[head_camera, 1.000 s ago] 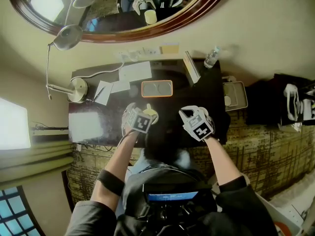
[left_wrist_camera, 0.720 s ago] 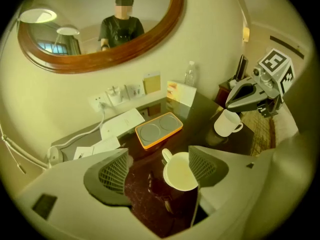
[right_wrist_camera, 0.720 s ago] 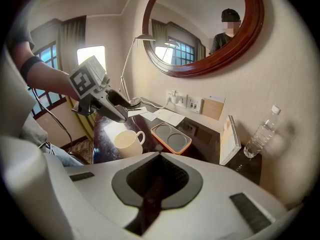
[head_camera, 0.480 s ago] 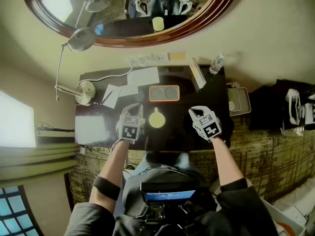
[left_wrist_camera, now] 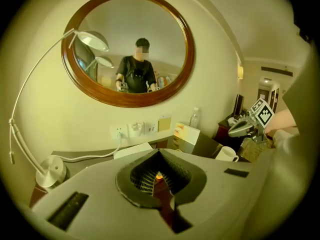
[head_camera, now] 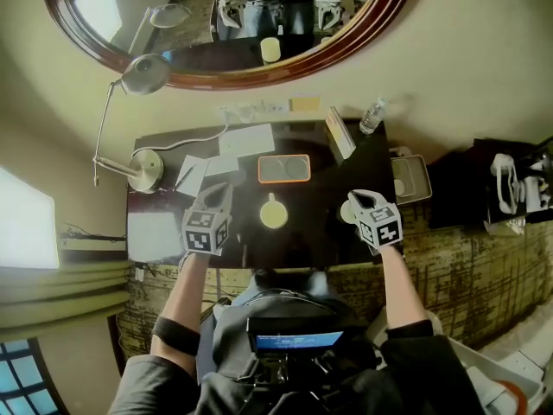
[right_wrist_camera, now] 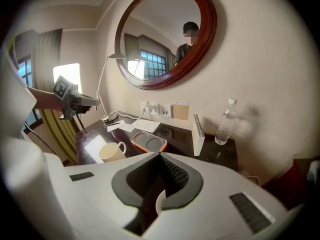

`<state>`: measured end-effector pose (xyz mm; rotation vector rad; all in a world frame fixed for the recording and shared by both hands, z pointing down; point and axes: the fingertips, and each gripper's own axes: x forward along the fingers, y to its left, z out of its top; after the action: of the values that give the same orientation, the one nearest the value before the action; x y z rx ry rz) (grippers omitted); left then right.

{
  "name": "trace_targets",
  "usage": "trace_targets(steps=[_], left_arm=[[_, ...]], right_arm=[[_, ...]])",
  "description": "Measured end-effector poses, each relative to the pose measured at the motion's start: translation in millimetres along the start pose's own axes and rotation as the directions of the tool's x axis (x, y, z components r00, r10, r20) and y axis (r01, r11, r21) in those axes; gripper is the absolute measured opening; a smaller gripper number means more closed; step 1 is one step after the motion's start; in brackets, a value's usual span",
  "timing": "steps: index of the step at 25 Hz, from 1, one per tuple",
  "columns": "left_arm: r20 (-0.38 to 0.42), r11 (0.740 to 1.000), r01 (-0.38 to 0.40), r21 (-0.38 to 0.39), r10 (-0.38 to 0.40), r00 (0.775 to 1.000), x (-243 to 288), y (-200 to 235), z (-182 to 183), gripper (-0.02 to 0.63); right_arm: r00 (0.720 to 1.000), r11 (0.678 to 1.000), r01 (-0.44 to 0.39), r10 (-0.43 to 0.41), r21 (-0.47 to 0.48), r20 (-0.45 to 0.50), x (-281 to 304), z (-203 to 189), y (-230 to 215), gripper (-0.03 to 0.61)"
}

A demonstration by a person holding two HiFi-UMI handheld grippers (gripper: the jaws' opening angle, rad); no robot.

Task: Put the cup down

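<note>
Leftmost, a desk lamp [head_camera: 138, 158] stands at the left end of the dark desk [head_camera: 324, 193]. Just right of it, over the front edge, the left gripper [head_camera: 218, 199] hangs clear of everything. Its jaws have just been closing and now meet with nothing between them. At the frame's centre the cream cup [head_camera: 273, 215] sits upright on the desk, handle toward an orange tray [head_camera: 283, 169] just above it. Further right, the right gripper [head_camera: 356, 200] hovers near the desk's front right corner, jaws together and empty.

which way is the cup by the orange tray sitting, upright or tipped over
Upright: the cup stands on its base on the dark desk, open mouth up, handle out sideways.
</note>
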<state>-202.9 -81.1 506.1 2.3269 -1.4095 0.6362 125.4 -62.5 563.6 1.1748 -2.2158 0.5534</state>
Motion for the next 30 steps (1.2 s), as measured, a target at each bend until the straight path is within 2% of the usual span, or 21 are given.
trace_targets(steps=[4, 17, 30], left_arm=[[0.026, 0.999, 0.017, -0.044, -0.016, 1.000, -3.9, 2.7, 2.5, 0.003], [0.054, 0.997, 0.025, -0.071, -0.021, 0.998, -13.7, 11.0, -1.0, 0.003], [0.053, 0.996, 0.029, -0.086, -0.025, 0.998, -12.5, 15.9, -2.9, 0.003]], right_arm=[[0.999, 0.998, 0.039, -0.040, 0.040, 0.021, -9.4, -2.7, -11.7, 0.015], [0.996, 0.995, 0.086, -0.087, 0.054, 0.024, -16.0, -8.2, -17.0, 0.015], [0.997, 0.995, 0.078, -0.078, 0.061, -0.004, -8.6, -12.9, -17.2, 0.015]])
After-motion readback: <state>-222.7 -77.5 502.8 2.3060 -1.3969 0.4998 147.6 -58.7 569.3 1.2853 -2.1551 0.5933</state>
